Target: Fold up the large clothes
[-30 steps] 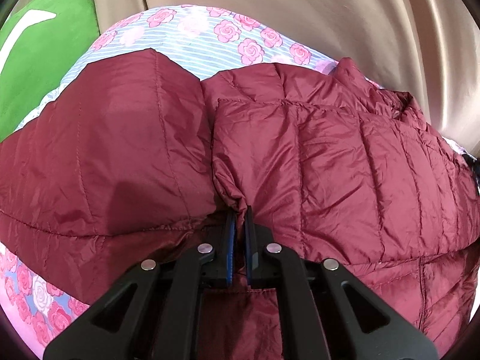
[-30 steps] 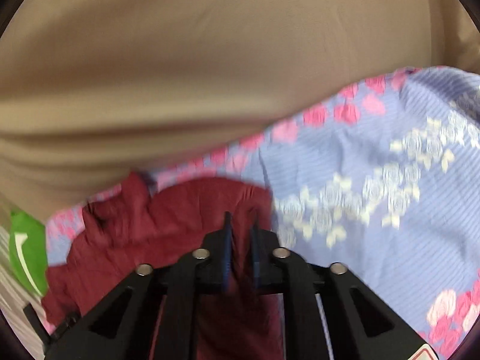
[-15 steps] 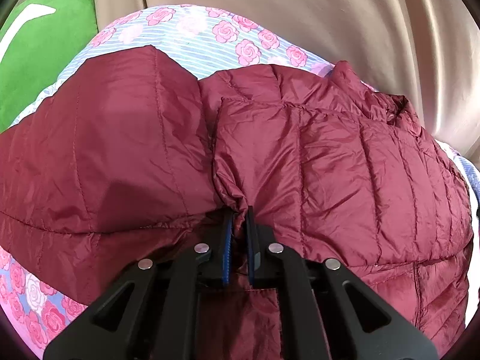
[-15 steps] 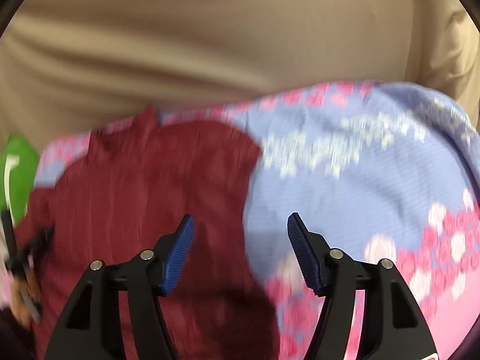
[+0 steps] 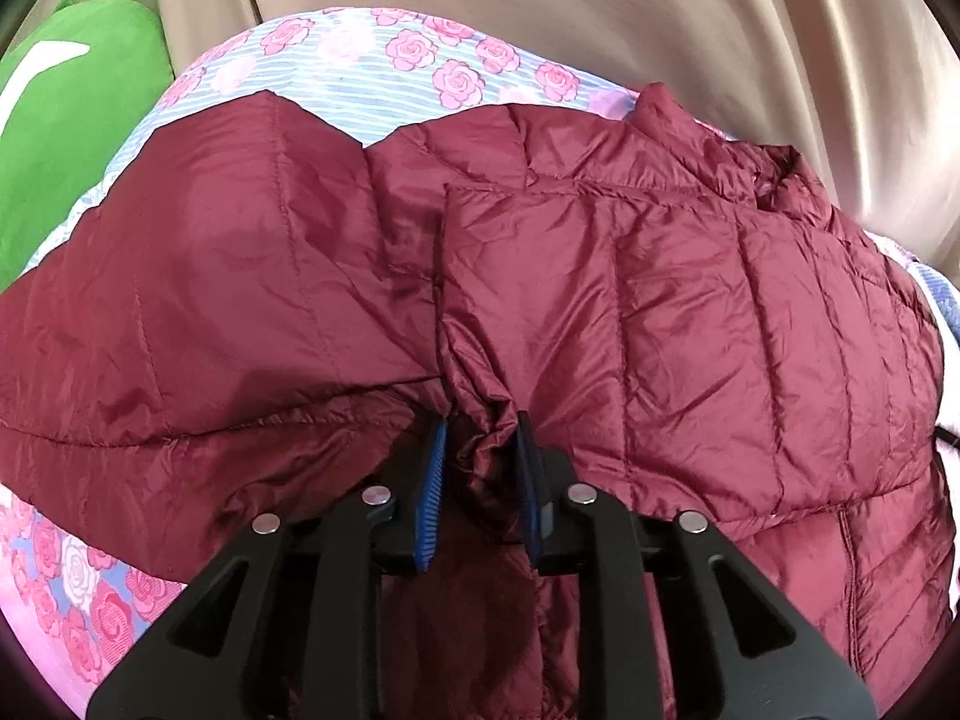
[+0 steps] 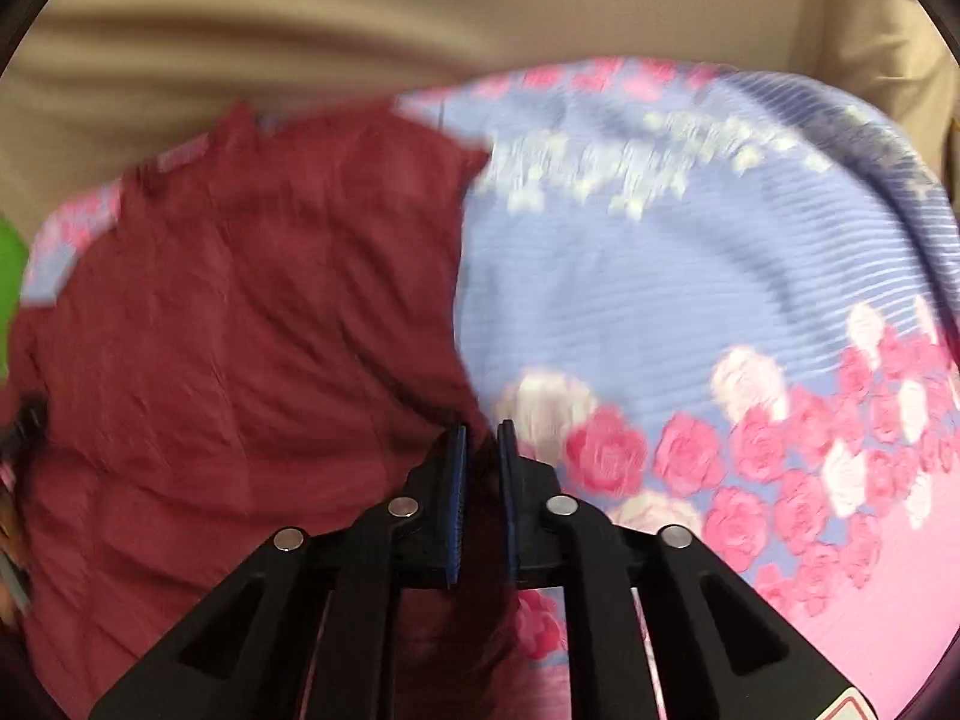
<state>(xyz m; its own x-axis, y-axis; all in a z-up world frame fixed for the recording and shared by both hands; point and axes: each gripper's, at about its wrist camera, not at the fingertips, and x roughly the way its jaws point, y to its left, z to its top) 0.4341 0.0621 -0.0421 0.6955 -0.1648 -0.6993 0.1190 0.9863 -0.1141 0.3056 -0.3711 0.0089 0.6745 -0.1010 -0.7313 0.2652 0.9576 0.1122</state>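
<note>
A maroon quilted puffer jacket [image 5: 660,312] lies spread on a flowered bedsheet [image 5: 360,78], one side folded over its middle. My left gripper [image 5: 479,438] has its jaws a little apart, with a bunched fold of the jacket's edge between the blue pads. The right wrist view is blurred. There the jacket [image 6: 240,330] fills the left half. My right gripper [image 6: 480,438] has its jaws nearly together at the jacket's right edge, with maroon fabric between them.
A green cushion [image 5: 66,138] lies at the far left of the bed. Beige curtain folds [image 5: 600,6] hang behind the bed. The blue and pink flowered sheet [image 6: 690,300] stretches out to the right of the jacket.
My left gripper's jaws have parted a little on the jacket fold. My right gripper opened wide, swung down to the jacket's right edge, and closed there.
</note>
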